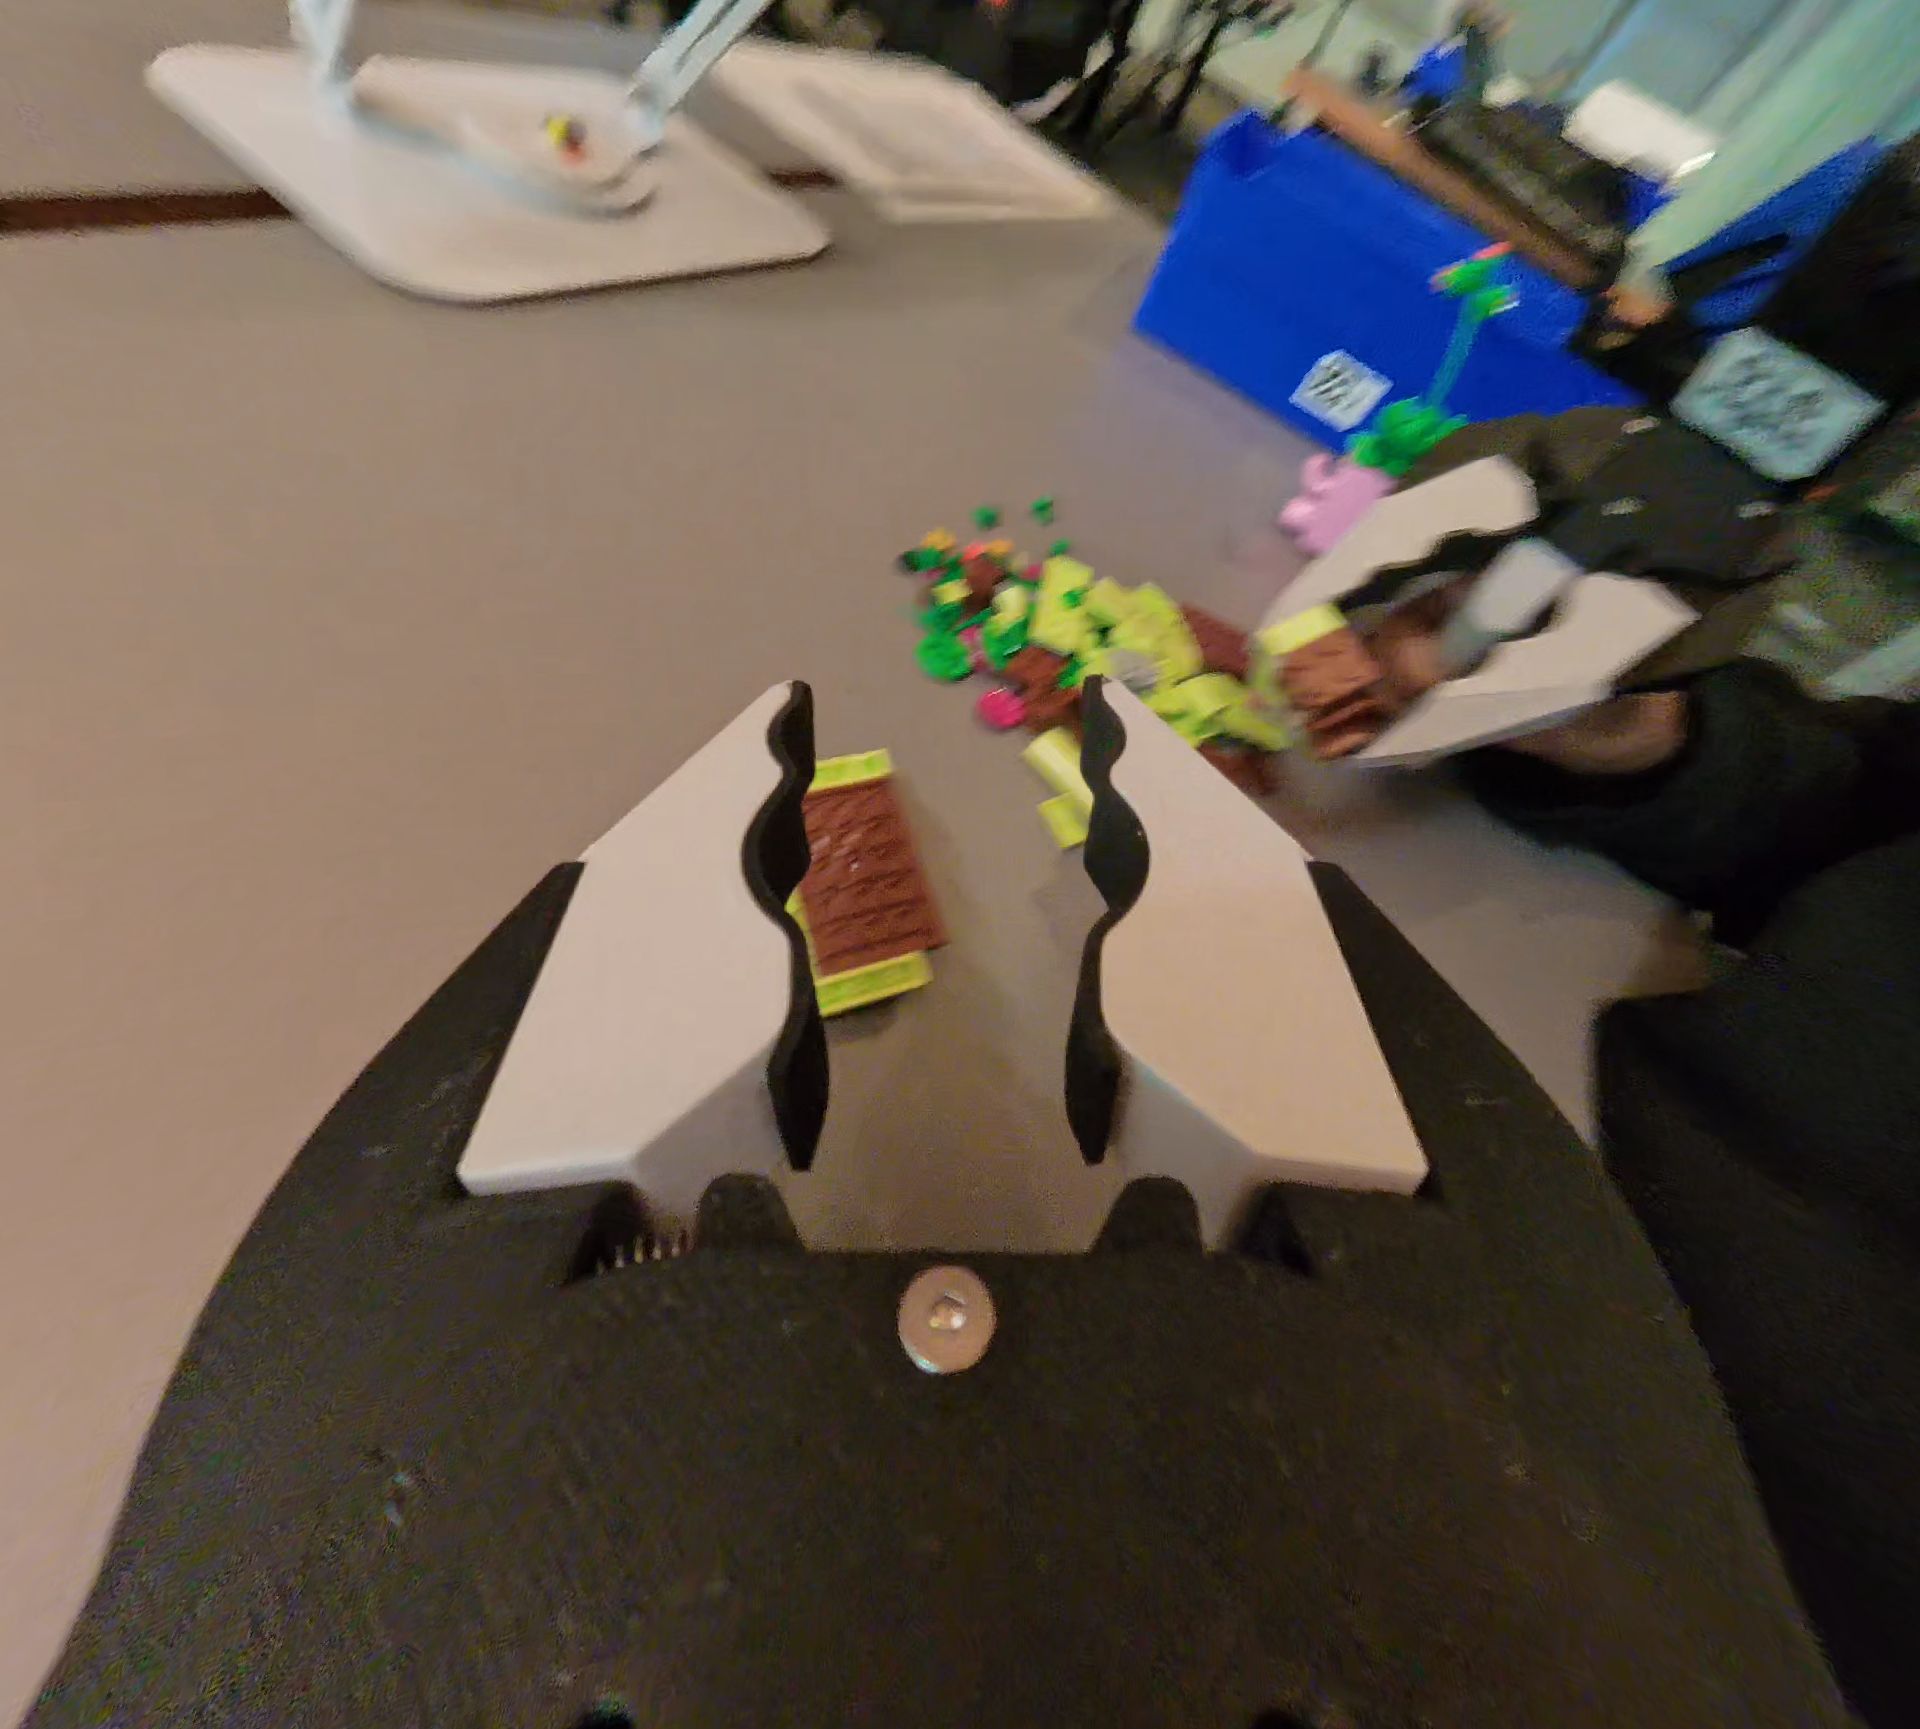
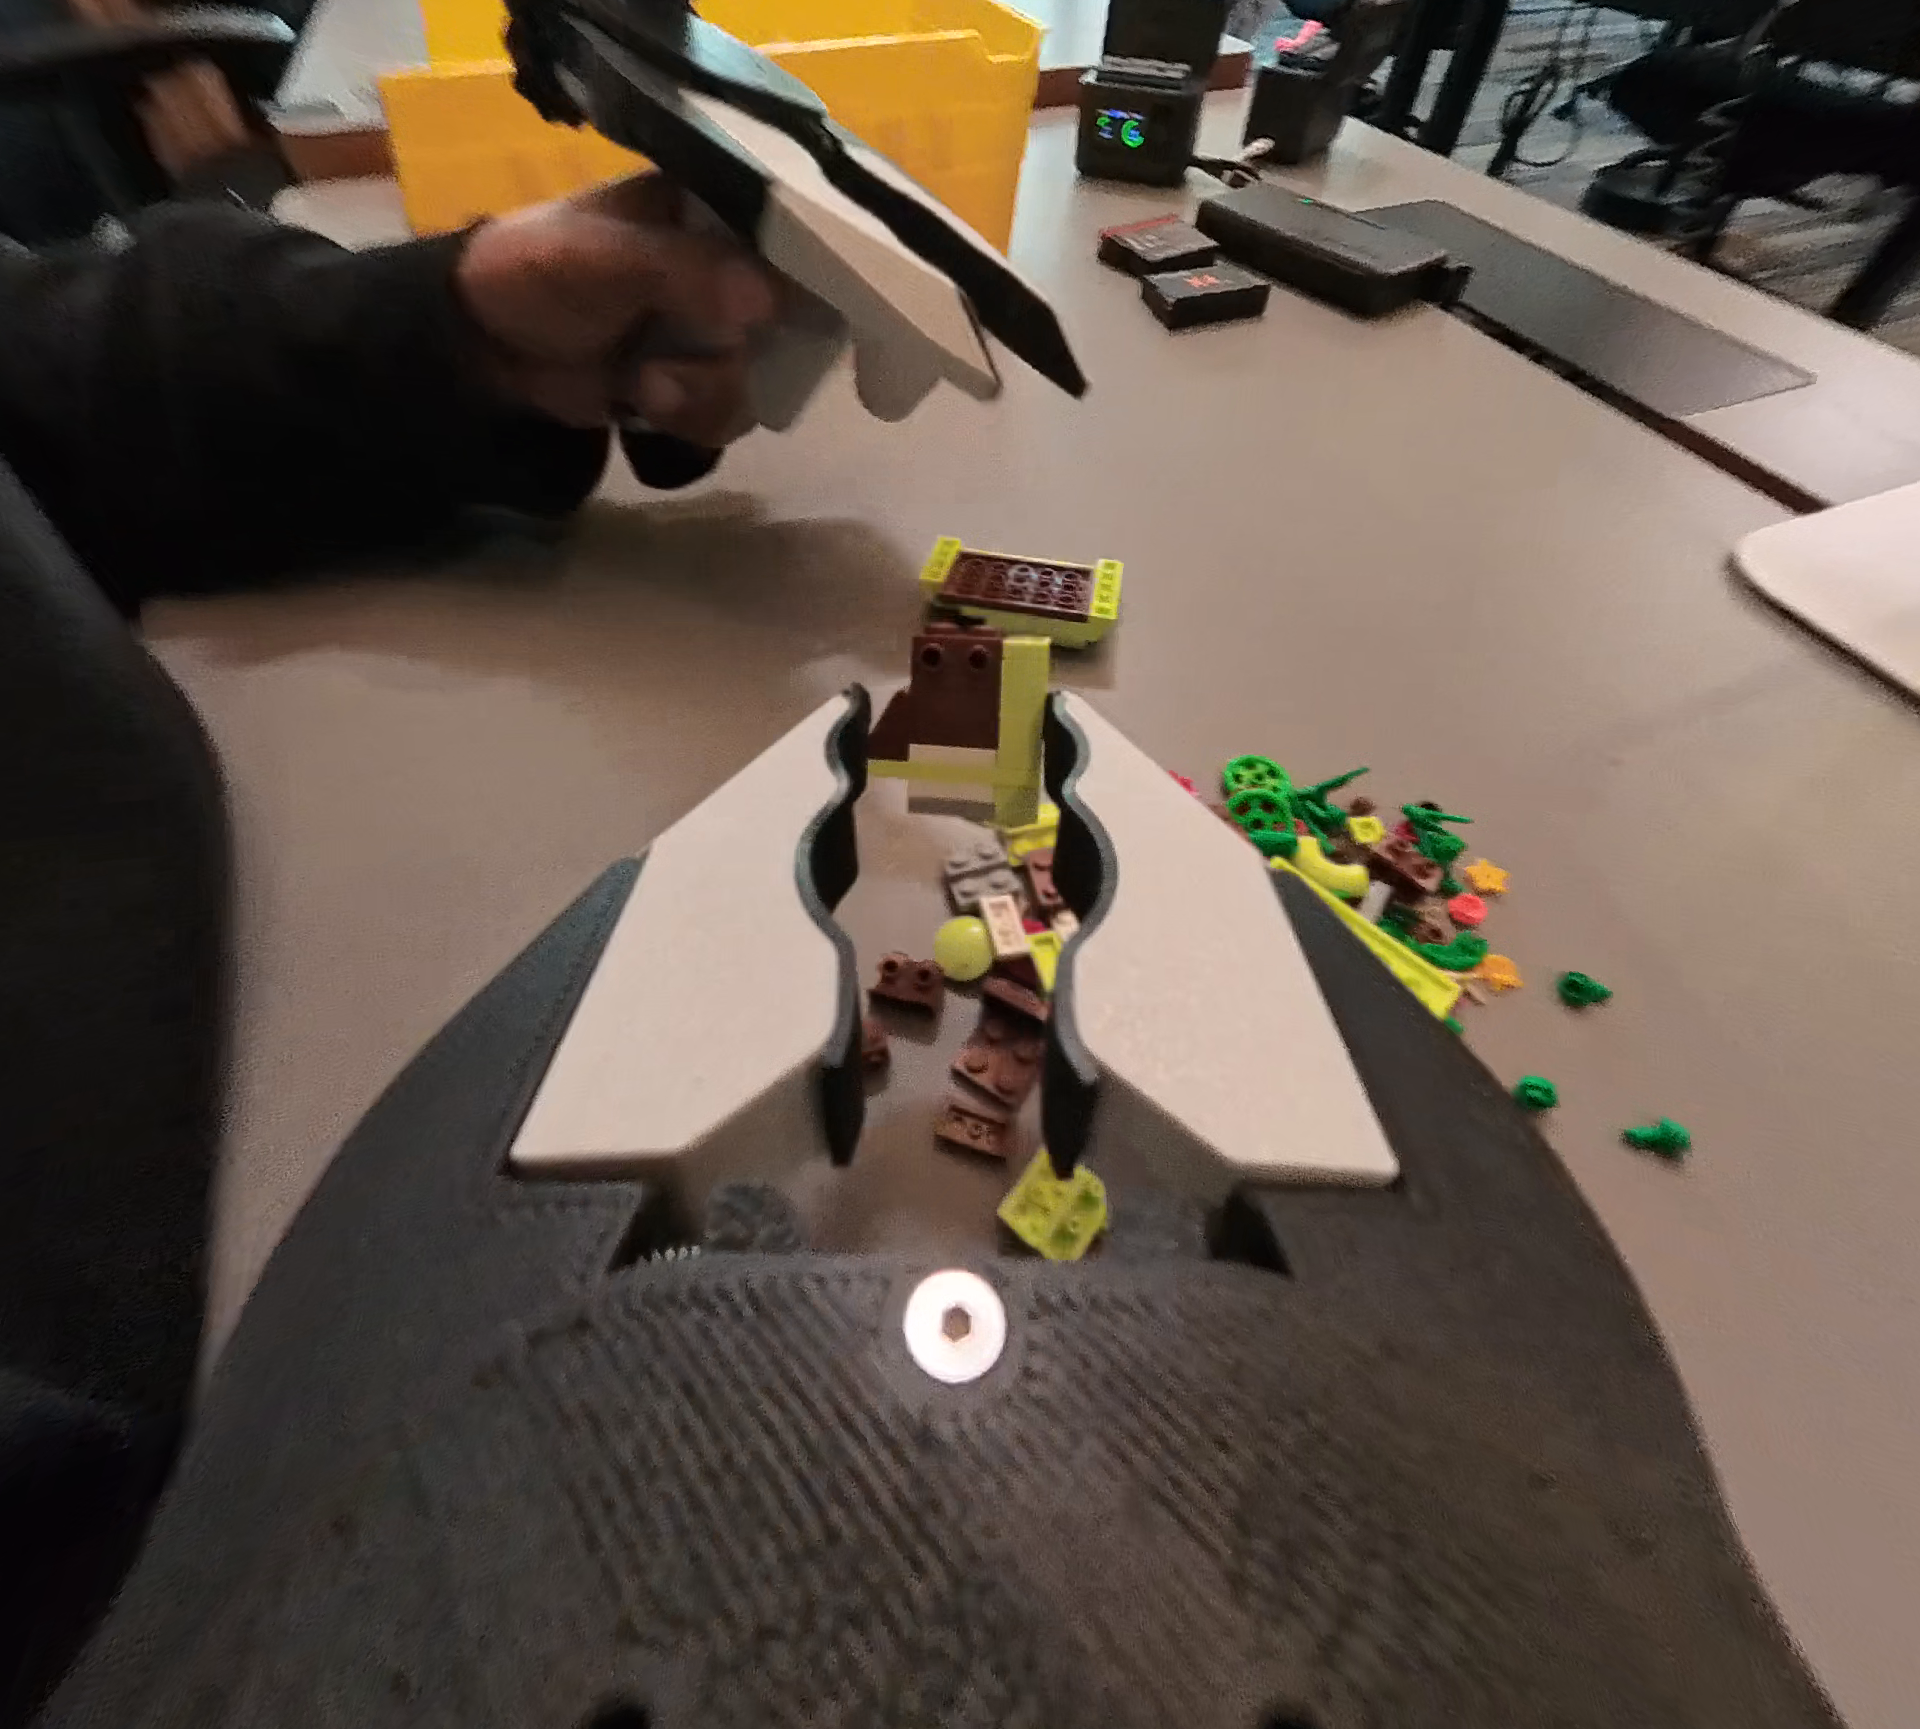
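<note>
My left gripper (image 1: 945, 692) is open and empty, hovering over a flat brown plate with lime ends (image 1: 868, 879) that lies on the grey table (image 1: 416, 640) close to its left finger. The plate also shows in the right wrist view (image 2: 1023, 593). My right gripper (image 2: 956, 708) is shut on a small brown and lime brick assembly (image 2: 966, 734), held above a pile of loose bricks (image 2: 997, 973). In the left wrist view the right gripper (image 1: 1340, 671) holds the assembly (image 1: 1320, 661) at the pile's (image 1: 1091, 630) right edge. The left gripper (image 2: 935, 391) is raised in a hand.
A blue bin (image 1: 1351, 277), a pink piece (image 1: 1335, 500) and a green stem model (image 1: 1455, 349) stand beyond the pile. A white stand (image 1: 468, 173) is at the far left. A yellow bin (image 2: 727, 90), black devices (image 2: 1320, 245) and a white pad (image 2: 1839, 588) lie further off. Green pieces (image 2: 1351, 827) are scattered on the right.
</note>
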`<action>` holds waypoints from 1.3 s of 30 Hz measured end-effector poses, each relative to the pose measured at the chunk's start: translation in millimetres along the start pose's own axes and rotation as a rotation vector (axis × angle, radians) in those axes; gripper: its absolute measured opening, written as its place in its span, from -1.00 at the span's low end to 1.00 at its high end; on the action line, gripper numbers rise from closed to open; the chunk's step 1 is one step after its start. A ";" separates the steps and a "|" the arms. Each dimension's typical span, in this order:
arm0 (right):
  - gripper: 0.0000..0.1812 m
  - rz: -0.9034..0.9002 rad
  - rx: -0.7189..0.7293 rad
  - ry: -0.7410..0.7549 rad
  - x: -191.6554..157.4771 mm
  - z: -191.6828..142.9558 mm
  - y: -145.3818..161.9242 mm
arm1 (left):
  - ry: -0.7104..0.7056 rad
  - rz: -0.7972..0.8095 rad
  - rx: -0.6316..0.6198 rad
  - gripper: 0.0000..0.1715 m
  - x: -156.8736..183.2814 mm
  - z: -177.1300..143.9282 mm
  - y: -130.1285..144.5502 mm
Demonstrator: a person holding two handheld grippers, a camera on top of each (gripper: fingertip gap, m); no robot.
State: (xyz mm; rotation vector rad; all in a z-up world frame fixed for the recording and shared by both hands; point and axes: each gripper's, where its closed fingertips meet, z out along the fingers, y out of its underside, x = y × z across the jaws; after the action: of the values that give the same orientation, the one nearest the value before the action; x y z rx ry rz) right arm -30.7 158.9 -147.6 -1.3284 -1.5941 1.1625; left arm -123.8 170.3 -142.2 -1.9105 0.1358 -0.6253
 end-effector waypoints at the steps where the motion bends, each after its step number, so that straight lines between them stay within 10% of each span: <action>1: -0.64 -0.030 -0.015 0.026 1.8 0.5 1.5 | 0.063 0.000 0.030 -0.47 15.1 1.3 -3.7; 6: -0.64 -0.156 -0.062 0.103 0.5 6.5 4.9 | 0.422 -0.197 -0.063 -0.36 87.8 24.1 19.1; 19: -0.61 -0.542 -0.059 0.245 -16.0 11.1 -7.2 | 0.430 -0.206 -0.038 -0.81 93.9 33.5 25.6; 33: -0.80 0.142 0.102 -0.200 -27.2 -2.1 -17.4 | 0.634 -0.279 0.061 -0.81 105.5 15.8 7.2; 39: -0.82 0.121 0.043 -0.226 -35.8 5.0 -6.8 | 0.625 -0.292 0.065 -0.81 103.6 17.4 7.8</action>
State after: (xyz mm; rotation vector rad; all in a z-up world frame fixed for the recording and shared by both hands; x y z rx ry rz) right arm -30.8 122.5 -142.4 -1.3180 -1.6542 1.4563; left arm -25.3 142.8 -116.9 -1.6271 0.2295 -1.3962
